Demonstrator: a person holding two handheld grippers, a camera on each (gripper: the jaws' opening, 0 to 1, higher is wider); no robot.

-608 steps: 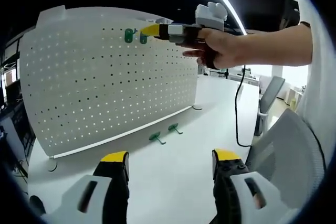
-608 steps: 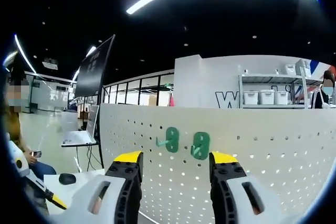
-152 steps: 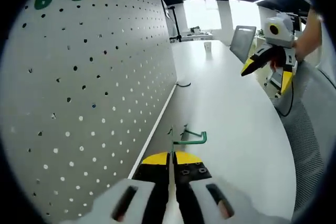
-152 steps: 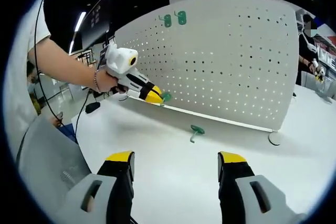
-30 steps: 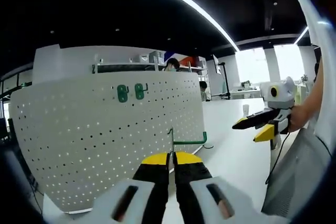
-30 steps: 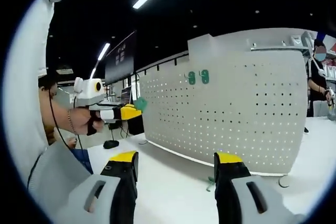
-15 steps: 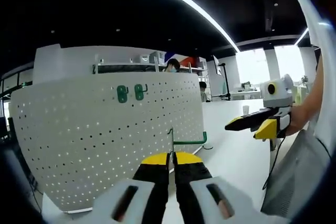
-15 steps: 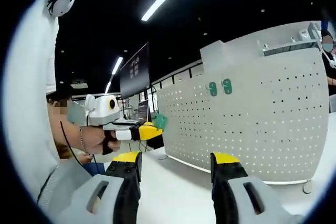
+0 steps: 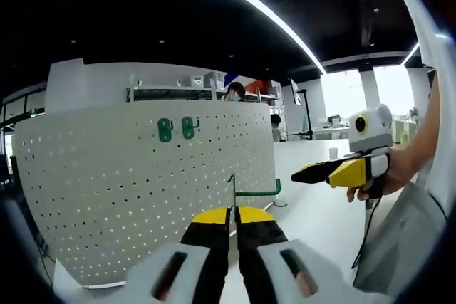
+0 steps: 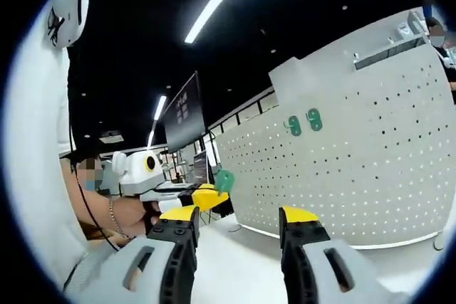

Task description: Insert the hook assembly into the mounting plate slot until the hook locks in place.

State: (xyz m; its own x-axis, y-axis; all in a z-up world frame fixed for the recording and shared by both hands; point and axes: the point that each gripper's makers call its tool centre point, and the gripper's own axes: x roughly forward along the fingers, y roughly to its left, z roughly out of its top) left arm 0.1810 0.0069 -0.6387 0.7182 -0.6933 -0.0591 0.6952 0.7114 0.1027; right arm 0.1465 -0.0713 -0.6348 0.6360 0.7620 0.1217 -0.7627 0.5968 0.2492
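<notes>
While clamped tight between the yellow tips of the left gripper (image 9: 229,213), held the green hook (image 9: 249,191) by its thin upright plate, arm pointing right and curling up at its end; gripped that way, presumably, so the plate's back could meet the holes squarely. Kept raised in the air in front of the white pegboard (image 9: 107,204), well apart from its face, so insertion judged not yet begun. Seen from the right gripper view, carried as a small green shape (image 10: 224,180) at the tip of the left gripper (image 10: 206,196), a hand (image 10: 128,215) wrapped round the handle, short of the pegboard (image 10: 342,176).

Stood wide open and empty, the right gripper (image 10: 239,220), yellow tips well apart; seen in the left gripper view off to the right (image 9: 324,170), level with the hook and clear of the board, probably parked there to leave the approach free.

Already carried 2 green hooks (image 9: 176,129) side by side near its top edge, the board; same pair (image 10: 303,123) in the right gripper view. Suggested a free hole beside them as the likely target; exact hole not possible to tell.

No bins, trays or other containers made out in either view.
</notes>
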